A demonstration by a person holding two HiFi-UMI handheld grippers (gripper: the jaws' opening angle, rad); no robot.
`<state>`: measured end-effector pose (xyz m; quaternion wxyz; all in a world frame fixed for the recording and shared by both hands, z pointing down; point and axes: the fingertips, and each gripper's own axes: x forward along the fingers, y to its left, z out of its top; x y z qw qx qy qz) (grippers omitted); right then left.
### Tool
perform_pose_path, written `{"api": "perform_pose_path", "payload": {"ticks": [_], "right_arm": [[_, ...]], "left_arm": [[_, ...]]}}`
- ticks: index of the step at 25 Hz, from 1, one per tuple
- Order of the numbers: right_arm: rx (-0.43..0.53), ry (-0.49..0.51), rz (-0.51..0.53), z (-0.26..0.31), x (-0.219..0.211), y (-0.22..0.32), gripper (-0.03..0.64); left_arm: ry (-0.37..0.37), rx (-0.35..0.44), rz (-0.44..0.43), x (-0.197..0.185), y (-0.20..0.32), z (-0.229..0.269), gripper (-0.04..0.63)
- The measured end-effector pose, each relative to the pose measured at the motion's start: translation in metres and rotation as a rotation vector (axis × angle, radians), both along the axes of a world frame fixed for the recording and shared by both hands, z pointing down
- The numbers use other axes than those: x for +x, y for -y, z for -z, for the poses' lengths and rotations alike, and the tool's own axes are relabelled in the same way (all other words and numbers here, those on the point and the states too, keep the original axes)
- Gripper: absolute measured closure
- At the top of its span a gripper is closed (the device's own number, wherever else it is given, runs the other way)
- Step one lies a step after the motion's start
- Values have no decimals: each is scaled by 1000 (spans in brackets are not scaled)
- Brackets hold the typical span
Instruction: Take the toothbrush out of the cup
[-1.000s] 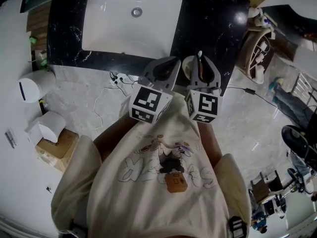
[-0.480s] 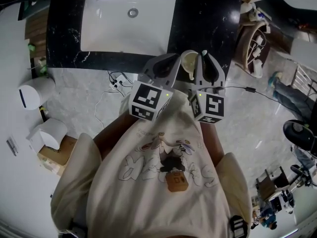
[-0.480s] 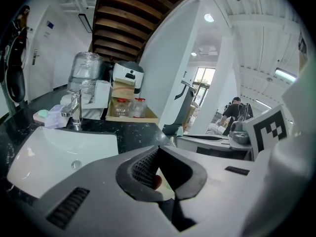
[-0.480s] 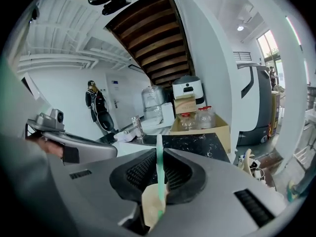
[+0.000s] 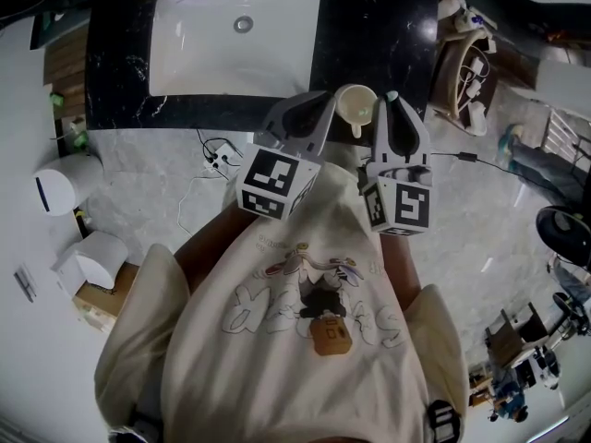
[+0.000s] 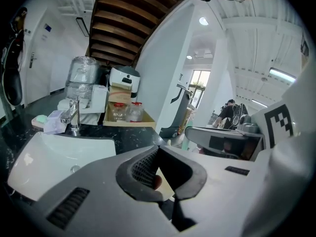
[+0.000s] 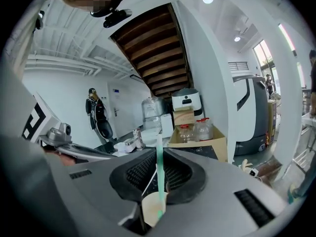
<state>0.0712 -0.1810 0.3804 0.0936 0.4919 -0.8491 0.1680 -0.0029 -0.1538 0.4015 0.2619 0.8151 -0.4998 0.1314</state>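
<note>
A cream cup [image 5: 355, 106] hangs between my two grippers over the front edge of the black counter [image 5: 388, 26]. My left gripper [image 5: 322, 107] is shut on the cup's rim; in the left gripper view its jaws [image 6: 157, 151] meet over the cream cup wall [image 6: 165, 184]. My right gripper [image 5: 392, 107] is shut on the teal toothbrush [image 5: 391, 97]. The toothbrush handle [image 7: 159, 174] stands upright between the right jaws [image 7: 159, 154]. Its lower end overlaps the cup [image 7: 150, 209]; whether it is still inside I cannot tell. Seen from above, the cup's mouth looks empty.
A white sink [image 5: 235, 44] is set in the counter, with a faucet [image 6: 74, 117] behind it. A cardboard tray of jars [image 6: 126, 118] sits on the counter. A wooden rack [image 5: 462, 63] stands at right, a white bin [image 5: 63, 181] and cables [image 5: 217, 155] on the floor.
Both grippers have risen toward the counter. The right gripper drifted right with the toothbrush, away from the cup, whose open mouth now shows between the grippers.
</note>
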Motion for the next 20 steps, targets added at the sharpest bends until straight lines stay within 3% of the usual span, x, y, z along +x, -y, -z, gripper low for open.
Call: {"api": "perform_pose_path", "payload": {"ticks": [20], "right_arm": [[84, 40, -85, 43, 35, -29, 561]], "left_arm": [[-12, 106, -98, 10, -1, 49, 588]]}}
